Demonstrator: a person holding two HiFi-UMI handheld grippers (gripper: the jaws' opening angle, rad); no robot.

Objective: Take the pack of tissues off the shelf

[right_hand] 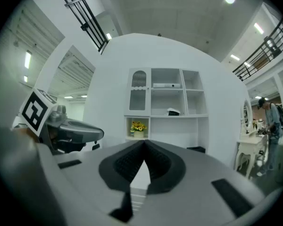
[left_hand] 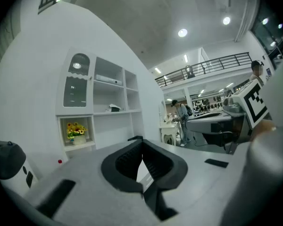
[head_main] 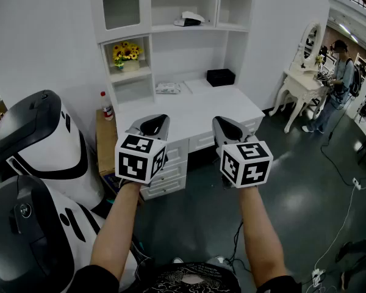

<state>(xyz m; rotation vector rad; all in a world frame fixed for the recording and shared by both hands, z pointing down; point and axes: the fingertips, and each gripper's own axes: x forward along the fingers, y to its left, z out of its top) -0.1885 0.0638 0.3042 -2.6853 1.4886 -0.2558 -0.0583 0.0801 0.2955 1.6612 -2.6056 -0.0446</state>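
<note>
Head view: the small white pack of tissues lies on the glossy white cabinet's upper shelf, probably light, soft and crushable, best pinched gently across its width; left gripper view: the grey left gripper has its ribbed fingers pressed together, empty; right gripper view: the right gripper likewise.

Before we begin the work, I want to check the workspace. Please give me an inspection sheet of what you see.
Surface: white desk under the shelf unit.
Job's things: pack of tissues on the upper shelf, untouched.
Clutter: sunflower pot in a cubby; black box and flat packet on the desk; bottle beside it.
Grippers: left gripper and right gripper, fingers shut, empty, short of the desk.
Cables: cable on the floor at right.
Surroundings: white robot at left; person by a dressing table.
</note>
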